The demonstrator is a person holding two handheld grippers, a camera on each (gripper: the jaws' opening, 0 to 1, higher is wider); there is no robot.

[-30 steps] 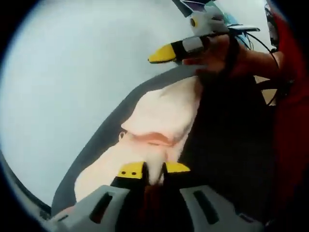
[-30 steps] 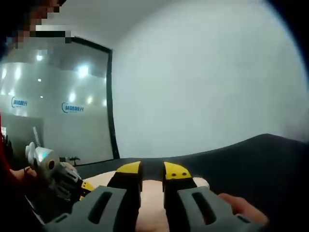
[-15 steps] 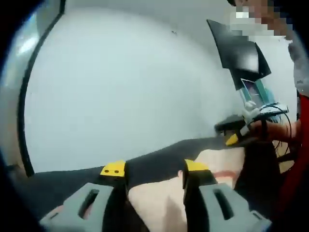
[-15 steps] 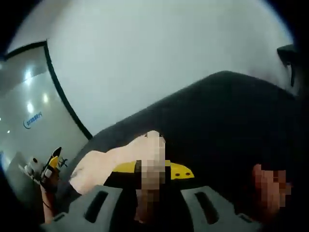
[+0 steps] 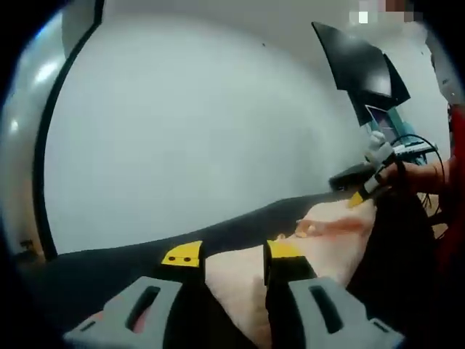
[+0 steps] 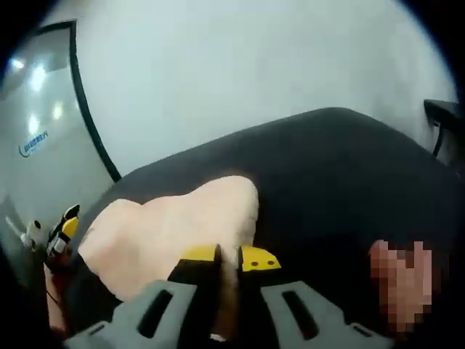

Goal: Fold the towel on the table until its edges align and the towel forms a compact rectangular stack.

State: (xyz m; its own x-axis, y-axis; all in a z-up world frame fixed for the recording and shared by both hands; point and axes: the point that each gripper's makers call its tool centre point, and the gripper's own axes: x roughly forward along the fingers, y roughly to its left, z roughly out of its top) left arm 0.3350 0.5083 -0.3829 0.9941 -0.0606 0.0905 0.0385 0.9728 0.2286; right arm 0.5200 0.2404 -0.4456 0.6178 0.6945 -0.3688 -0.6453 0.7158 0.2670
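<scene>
A pale pink towel (image 6: 174,225) lies bunched on the black table (image 6: 341,167). In the right gripper view my right gripper (image 6: 229,256) is shut on the towel's near edge, with cloth pinched between the yellow tips. My left gripper (image 6: 64,225) shows small at the towel's far left end. In the left gripper view my left gripper (image 5: 232,253) stands open low over the towel (image 5: 327,233), and cloth shows in the gap between the jaws. The right gripper (image 5: 361,196) sits at the towel's far end, held by a hand. The table (image 5: 109,265) runs dark beneath.
A white wall rises behind the table. A glass partition with a black frame (image 6: 80,109) stands at the left. A black monitor (image 5: 360,65) and cables sit at the right, beside a person's red sleeve (image 5: 454,145).
My left gripper has let go of the towel and opened, then narrowed a little. My right gripper has shut on the towel's edge. Both views have swung with the hands.
</scene>
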